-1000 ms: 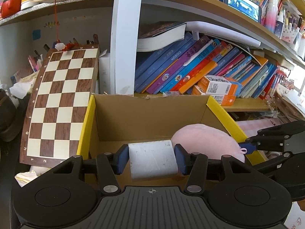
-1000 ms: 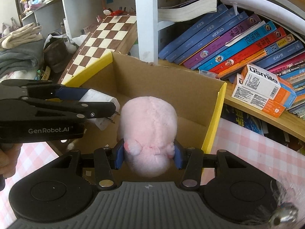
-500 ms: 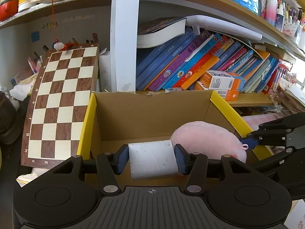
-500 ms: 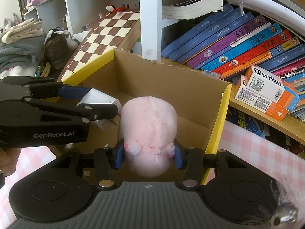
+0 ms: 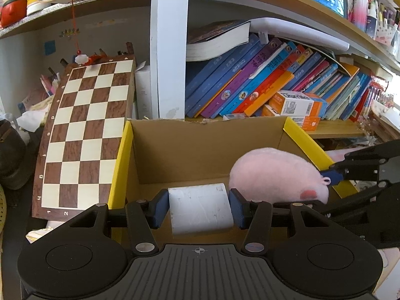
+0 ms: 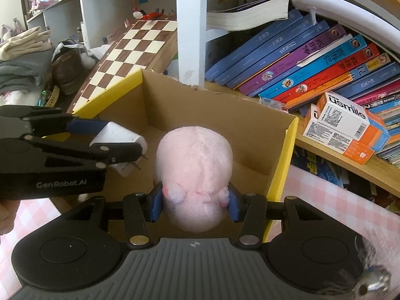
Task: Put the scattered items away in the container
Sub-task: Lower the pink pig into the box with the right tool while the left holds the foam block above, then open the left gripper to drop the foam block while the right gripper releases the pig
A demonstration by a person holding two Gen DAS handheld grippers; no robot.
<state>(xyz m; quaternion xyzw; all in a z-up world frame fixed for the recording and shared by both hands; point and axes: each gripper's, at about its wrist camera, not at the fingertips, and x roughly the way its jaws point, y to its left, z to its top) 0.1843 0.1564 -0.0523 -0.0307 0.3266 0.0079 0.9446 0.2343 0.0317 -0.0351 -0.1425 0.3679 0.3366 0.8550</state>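
Note:
An open cardboard box (image 5: 207,150) with yellow-edged flaps stands in front of the bookshelf; it also shows in the right wrist view (image 6: 252,125). My left gripper (image 5: 198,208) is shut on a white charger block (image 5: 200,207) and holds it over the box's near left part. In the right wrist view the charger block (image 6: 117,135) shows its metal prongs. My right gripper (image 6: 195,202) is shut on a pink plush toy (image 6: 195,172) and holds it over the box's right half. The plush (image 5: 277,175) hangs right of the charger block, apart from it.
A chessboard (image 5: 85,135) leans on the shelf left of the box. Slanted books (image 5: 262,85) and orange-white cartons (image 6: 345,125) sit on the shelf behind and right. A pink checked cloth (image 6: 332,200) covers the table. Folded clothes and a bag (image 6: 32,60) lie far left.
Both grippers have moved slightly forward and lower over the box, each still holding its item. The plush has sunk a little closer to the box interior.

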